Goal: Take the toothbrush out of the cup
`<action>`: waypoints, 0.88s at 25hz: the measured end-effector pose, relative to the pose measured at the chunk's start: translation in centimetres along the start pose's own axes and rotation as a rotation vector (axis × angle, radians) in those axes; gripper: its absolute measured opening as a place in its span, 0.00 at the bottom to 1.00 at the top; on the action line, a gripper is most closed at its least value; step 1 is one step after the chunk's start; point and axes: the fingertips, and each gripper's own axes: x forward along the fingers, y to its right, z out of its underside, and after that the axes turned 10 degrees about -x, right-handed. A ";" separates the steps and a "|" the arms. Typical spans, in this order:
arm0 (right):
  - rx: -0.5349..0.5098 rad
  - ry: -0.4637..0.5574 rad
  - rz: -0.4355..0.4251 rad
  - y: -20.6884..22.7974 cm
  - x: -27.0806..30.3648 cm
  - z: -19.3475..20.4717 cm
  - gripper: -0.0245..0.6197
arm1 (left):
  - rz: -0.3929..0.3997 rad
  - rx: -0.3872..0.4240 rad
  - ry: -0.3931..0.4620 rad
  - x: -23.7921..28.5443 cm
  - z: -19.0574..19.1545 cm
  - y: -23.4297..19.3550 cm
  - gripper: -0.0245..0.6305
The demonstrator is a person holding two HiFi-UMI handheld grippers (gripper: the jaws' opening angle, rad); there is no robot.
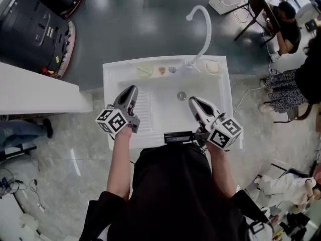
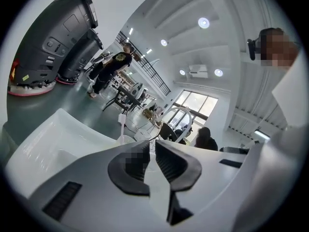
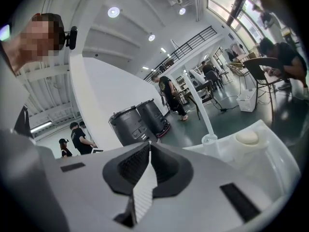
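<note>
A white sink [image 1: 113, 74] with a tall curved faucet [image 1: 203, 26] stands in front of me. On its back ledge, left of the faucet, sits a pale round cup [image 1: 144, 70] with a thin stick lying across it, too small to tell as a toothbrush. The left gripper view shows that cup [image 2: 126, 139] with a white upright piece [image 2: 121, 122] in it. My left gripper [image 1: 131, 88] [image 2: 149, 144] hovers over the basin's ribbed left side, its jaws a narrow gap apart with nothing between them. My right gripper [image 1: 193, 100] [image 3: 149, 146] is shut and empty over the basin's right side.
A drain [image 1: 181, 95] lies mid-basin, and a pale soap bar [image 1: 213, 68] [image 3: 248, 137] rests on the ledge at right. Black floor machines [image 1: 35, 19] stand upper left beside a white counter [image 1: 35, 92]. People sit at a desk [image 1: 288, 24] upper right.
</note>
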 end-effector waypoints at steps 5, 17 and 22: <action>0.017 0.008 0.028 1.2 -1.1 0.2 0.05 | -0.067 0.013 -0.021 2.2 -0.2 -2.9 0.21; 0.016 0.013 0.060 2.0 -1.7 0.0 0.05 | -0.146 0.082 -0.076 7.1 -1.4 -8.0 0.25; 0.013 0.009 0.076 2.2 -2.0 0.1 0.05 | -0.154 0.121 -0.082 8.2 -2.1 -8.8 0.25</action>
